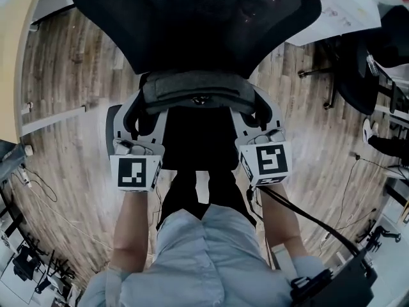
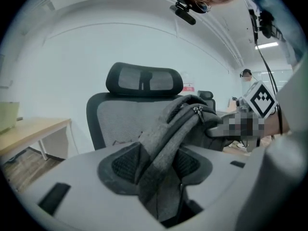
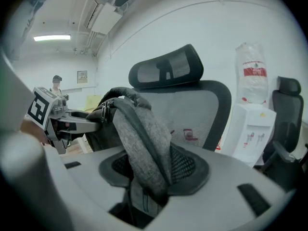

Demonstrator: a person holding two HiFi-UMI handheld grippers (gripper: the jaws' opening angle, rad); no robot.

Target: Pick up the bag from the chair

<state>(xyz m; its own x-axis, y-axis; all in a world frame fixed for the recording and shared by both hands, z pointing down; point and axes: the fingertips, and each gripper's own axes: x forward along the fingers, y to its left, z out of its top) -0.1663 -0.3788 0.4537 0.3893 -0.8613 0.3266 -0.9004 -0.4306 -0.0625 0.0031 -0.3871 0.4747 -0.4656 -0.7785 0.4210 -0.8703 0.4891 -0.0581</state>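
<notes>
The bag (image 2: 166,138) is showing rough, matt grey woven cloth, with a small metal zip pull (image 2: 195,111). The chair (image 2: 120,121) back is showing black mesh. The floor (image 1: 64,88) is looking like worn wood. The left gripper (image 2: 161,173) is showing smooth, matt plastic.

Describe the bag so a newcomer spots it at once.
Start at the black mesh office chair at the head view's centre. Before its backrest, clamped at either end by the left gripper and right gripper, is the bag: soft grey fabric with zips, unlike the black chair.
</notes>
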